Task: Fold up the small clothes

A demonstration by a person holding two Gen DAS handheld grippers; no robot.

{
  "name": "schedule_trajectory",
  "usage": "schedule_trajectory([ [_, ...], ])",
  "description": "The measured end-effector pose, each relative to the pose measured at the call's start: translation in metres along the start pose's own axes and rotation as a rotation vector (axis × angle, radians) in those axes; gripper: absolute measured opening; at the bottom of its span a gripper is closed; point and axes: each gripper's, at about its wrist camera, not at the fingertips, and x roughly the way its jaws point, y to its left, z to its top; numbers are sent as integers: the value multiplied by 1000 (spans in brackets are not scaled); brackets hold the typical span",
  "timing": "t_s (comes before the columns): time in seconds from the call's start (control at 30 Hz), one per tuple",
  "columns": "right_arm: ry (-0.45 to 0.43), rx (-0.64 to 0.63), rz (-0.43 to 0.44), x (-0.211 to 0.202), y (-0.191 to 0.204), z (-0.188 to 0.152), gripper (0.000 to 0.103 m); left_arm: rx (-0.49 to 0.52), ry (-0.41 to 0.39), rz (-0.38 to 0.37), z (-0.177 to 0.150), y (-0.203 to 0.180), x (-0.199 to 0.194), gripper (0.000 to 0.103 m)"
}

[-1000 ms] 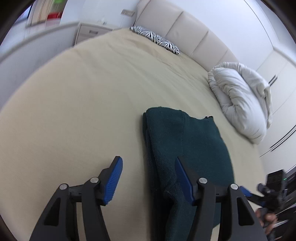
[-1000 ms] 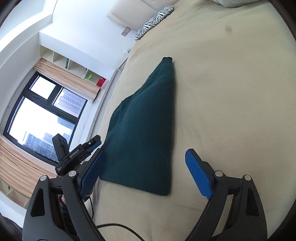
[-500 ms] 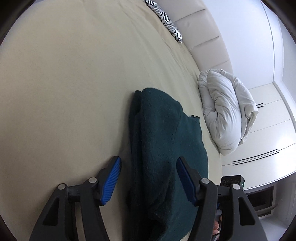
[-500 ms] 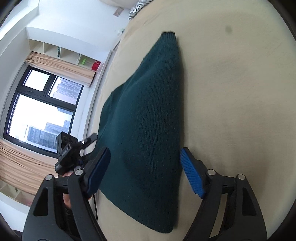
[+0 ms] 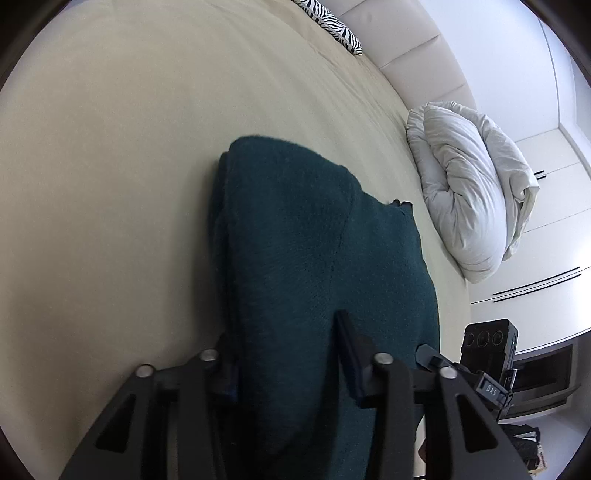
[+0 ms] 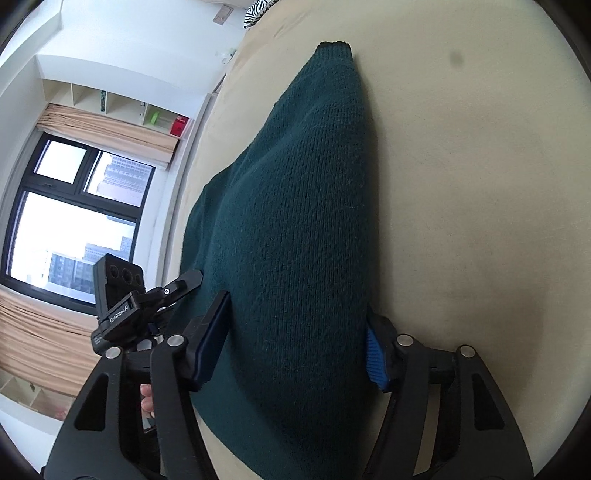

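Dark green knit sweater (image 5: 317,258), partly folded, lies flat on beige bed (image 5: 110,147).

Left gripper (image 5: 284,354) and right gripper (image 6: 295,332) each straddle near hem, jaws open, fabric between, not yet pinched.

Likely step: grasp hem for next fold. You need to close both, lift together, carry toward far end.

White duvet (image 5: 472,192) near far edge; zebra pillow (image 5: 332,26) well apart. Nothing blocks fold.
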Motion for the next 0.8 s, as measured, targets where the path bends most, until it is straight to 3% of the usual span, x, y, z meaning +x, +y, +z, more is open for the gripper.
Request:
schedule_trajectory([
  [0.1, -18, -28, -34, 0, 10, -8, 48, 10, -6, 3, -7, -6, -6, 27],
  [0.23, -40, -88, -79, -12, 37, -21, 42, 57, -9, 12, -24, -24, -24, 26],
  [0.37, -61, -131, -55, -42, 57, -51, 40, 118, -7, -14, -61, -46, -49, 26],
  [0.63, -101, -158, 18, -106, 84, -158, 40, 206, -11, -54, -152, -72, -105, 26],
  [0.8, -118, -163, 32, -134, 93, -219, 40, 216, -8, -88, -204, -78, -111, 26],
])
